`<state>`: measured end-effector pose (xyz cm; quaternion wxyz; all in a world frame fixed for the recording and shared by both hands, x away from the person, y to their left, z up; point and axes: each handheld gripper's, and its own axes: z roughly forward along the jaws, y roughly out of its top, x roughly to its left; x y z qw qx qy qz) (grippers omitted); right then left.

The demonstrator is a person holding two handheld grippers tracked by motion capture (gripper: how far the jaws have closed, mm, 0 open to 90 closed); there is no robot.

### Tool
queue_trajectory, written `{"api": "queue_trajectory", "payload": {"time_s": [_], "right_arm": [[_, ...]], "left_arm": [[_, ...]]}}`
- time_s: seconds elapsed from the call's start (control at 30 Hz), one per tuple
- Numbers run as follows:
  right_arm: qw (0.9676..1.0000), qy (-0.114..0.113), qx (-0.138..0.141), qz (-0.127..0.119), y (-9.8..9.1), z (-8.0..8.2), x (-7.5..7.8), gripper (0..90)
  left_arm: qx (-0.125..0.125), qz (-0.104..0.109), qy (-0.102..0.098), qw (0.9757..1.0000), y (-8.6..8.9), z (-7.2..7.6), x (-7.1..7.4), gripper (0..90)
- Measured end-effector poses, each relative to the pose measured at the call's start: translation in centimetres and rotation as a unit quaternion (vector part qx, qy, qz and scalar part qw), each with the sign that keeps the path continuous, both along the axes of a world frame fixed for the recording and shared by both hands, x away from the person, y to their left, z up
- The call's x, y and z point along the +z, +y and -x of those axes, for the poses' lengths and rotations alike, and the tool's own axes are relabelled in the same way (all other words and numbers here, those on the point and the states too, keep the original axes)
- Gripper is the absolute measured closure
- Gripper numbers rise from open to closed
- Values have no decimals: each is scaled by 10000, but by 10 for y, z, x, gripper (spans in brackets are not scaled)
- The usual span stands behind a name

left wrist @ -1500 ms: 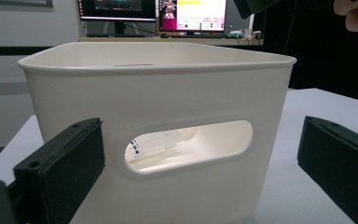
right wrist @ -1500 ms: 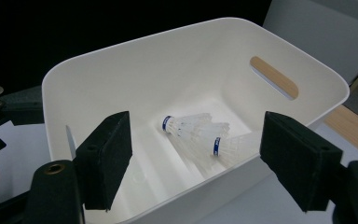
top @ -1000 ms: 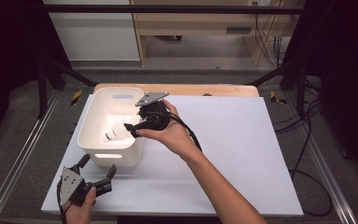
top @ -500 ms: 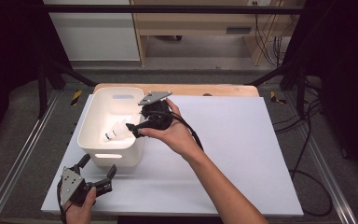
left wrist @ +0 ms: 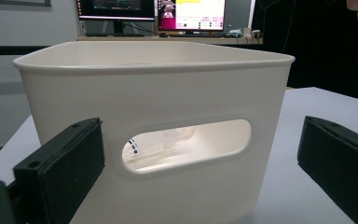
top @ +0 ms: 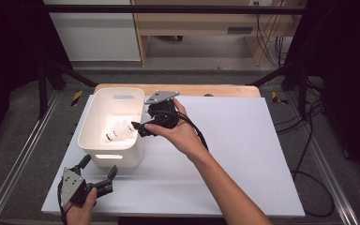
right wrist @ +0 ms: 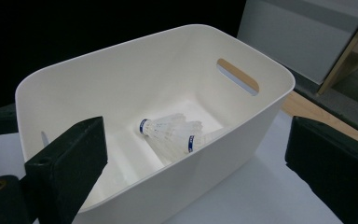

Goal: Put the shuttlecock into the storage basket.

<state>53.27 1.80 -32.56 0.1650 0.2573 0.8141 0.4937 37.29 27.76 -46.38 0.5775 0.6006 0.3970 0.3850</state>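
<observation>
A white plastic bin [top: 131,159] stands at the left of the white mat. Two white shuttlecocks [top: 118,130] with blue bands lie on its floor. My right gripper [top: 138,129] hovers over the bin's right rim, pointing down into it. Its jaws have just been opening and stand open with nothing between them. In the right gripper view the shuttlecocks [right wrist: 168,130] lie beyond the gripper [right wrist: 198,158], inside the bin [right wrist: 242,126]. My left gripper [top: 98,166] rests open on the mat just in front of the bin. Its view faces the bin's handle slot [left wrist: 186,144] between the open gripper [left wrist: 200,172].
The white mat [top: 243,140] stretches wide to the right of the bin. A wooden board [top: 215,90] edges its far side. Metal rails [top: 23,159] run along both sides, and cables [top: 309,140] trail at the right. Monitors [left wrist: 168,14] stand beyond the bin.
The right gripper's jaws have spread a little over the bin's rim. A shuttlecock now lies on the bin floor with the other. The left gripper has kept still.
</observation>
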Motion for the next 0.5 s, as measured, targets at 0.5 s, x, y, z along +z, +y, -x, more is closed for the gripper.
{"api": "queue_trajectory", "payload": {"time_s": [0.5], "right_arm": [[9984, 38, -489, -291, -25, -3, 1, 57]], "left_arm": [[-5, 1, 0, 10000, 0, 0, 0, 6]]}}
